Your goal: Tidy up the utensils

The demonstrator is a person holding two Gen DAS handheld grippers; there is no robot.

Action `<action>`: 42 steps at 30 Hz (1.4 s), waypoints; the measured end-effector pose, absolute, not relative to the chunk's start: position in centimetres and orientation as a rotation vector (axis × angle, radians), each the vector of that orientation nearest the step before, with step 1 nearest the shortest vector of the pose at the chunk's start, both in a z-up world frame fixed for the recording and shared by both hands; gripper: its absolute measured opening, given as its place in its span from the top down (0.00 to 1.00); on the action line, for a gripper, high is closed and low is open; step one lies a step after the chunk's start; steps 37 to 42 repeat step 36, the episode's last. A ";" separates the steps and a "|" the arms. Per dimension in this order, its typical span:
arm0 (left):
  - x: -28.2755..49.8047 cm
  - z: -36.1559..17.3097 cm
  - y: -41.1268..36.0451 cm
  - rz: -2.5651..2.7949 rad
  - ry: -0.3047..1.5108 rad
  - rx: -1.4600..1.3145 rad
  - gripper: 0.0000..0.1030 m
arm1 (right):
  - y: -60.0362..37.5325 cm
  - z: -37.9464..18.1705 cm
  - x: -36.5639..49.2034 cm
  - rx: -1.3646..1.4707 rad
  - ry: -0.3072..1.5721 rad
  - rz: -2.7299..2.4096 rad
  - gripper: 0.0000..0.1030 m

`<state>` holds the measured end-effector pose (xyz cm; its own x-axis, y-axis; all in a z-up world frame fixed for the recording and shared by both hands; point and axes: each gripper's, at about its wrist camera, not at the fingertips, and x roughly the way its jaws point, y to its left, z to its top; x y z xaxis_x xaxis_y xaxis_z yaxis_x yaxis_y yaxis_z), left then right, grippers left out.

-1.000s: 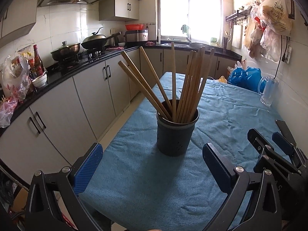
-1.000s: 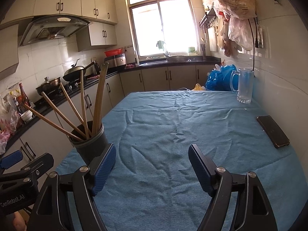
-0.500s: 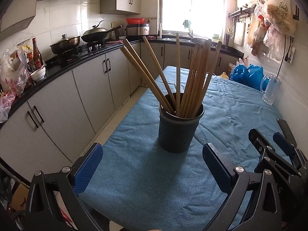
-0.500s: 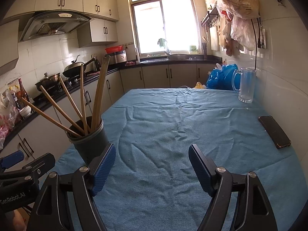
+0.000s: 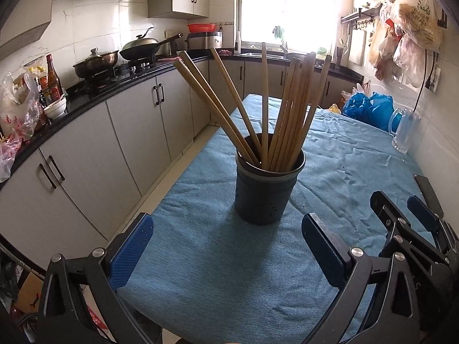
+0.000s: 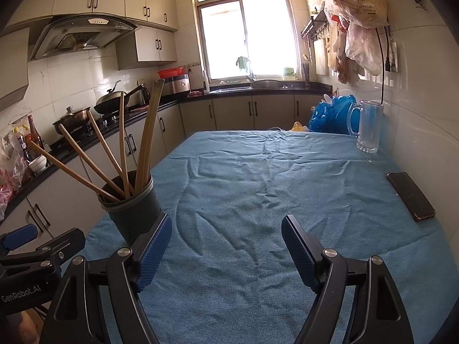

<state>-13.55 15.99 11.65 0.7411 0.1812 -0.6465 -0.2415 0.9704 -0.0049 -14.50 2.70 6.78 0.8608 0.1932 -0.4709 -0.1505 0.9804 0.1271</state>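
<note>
A dark utensil holder [image 5: 266,192] stands upright on the blue cloth of the table [image 5: 218,281], with several wooden chopsticks [image 5: 289,109] fanned out of it. My left gripper [image 5: 226,243] sits just in front of the holder, open, with nothing between its blue pads. In the right wrist view the same holder [image 6: 132,209] with its chopsticks [image 6: 146,134] stands at the left, beside the left finger of my right gripper [image 6: 226,243]. That gripper is open and empty over bare cloth [image 6: 258,200]. The right gripper [image 5: 418,220] also shows at the left view's right edge.
A black phone [image 6: 410,196] lies near the table's right edge by the tiled wall. A glass mug [image 6: 368,126] and blue plastic bags [image 6: 332,117] stand at the far right corner. Kitchen cabinets [image 5: 86,154] and a stove counter run along the left.
The holder now sits a little higher and slightly larger in the left wrist view. Both grippers stay open and empty, and the right view is nearly unchanged.
</note>
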 end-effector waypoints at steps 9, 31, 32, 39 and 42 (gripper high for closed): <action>-13.4 11.4 15.9 0.229 0.702 -0.084 0.00 | 2.5 6.4 -14.4 0.090 0.507 0.183 0.19; -13.5 11.6 16.2 0.261 0.682 -0.086 0.00 | 2.5 6.0 -14.3 0.077 0.511 0.203 0.17; -13.4 11.6 16.2 0.258 0.684 -0.085 0.00 | 2.5 6.0 -14.2 0.078 0.513 0.204 0.17; -13.2 11.7 15.5 0.242 0.695 -0.068 0.00 | 1.9 5.5 -13.9 0.091 0.531 0.206 0.16; -13.2 11.7 15.5 0.242 0.695 -0.068 0.00 | 1.9 5.5 -13.9 0.091 0.531 0.206 0.16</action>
